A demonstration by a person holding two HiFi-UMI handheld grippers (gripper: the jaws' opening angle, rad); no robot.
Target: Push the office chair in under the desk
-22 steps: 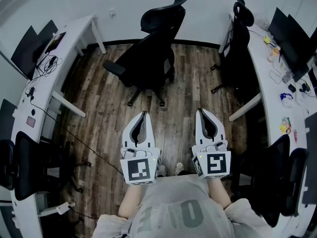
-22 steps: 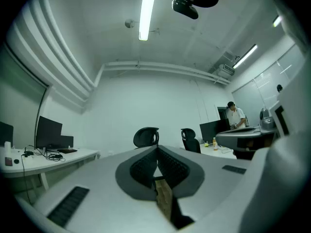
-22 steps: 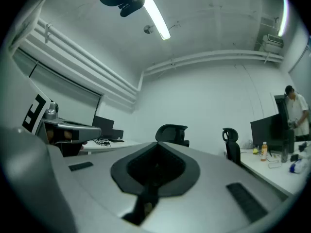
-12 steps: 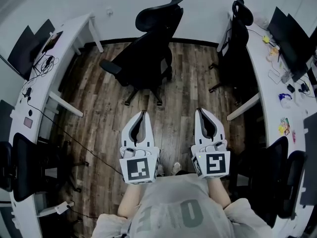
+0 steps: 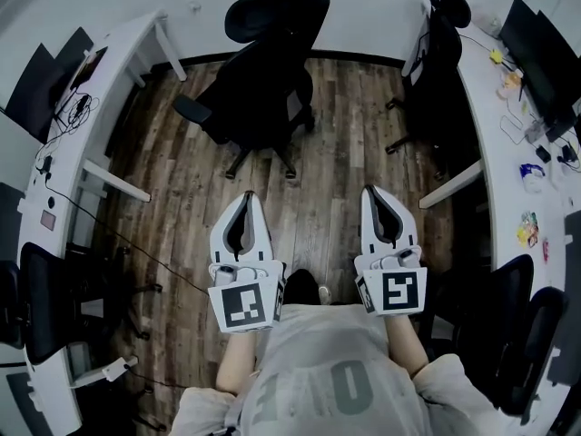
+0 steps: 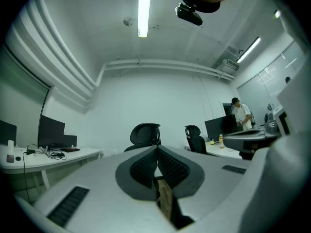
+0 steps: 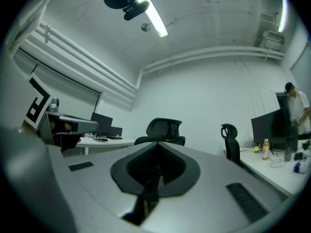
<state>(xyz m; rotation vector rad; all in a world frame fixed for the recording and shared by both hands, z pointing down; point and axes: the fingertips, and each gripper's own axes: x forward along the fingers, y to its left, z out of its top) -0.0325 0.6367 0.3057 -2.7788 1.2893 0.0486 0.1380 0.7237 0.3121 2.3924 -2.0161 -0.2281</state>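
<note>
While left gripper and right gripper hang pressed together, empty, office chair stands ahead on open floor.
Edge of left desk lies near it; second chair occupies right desk.

We find bare floor straight ahead up to the chair. A second chair and the right tabletop close that side; the left tabletop and a floor cable bound the other.

Wood-plank floor under office chair, second chair and white desks
</note>
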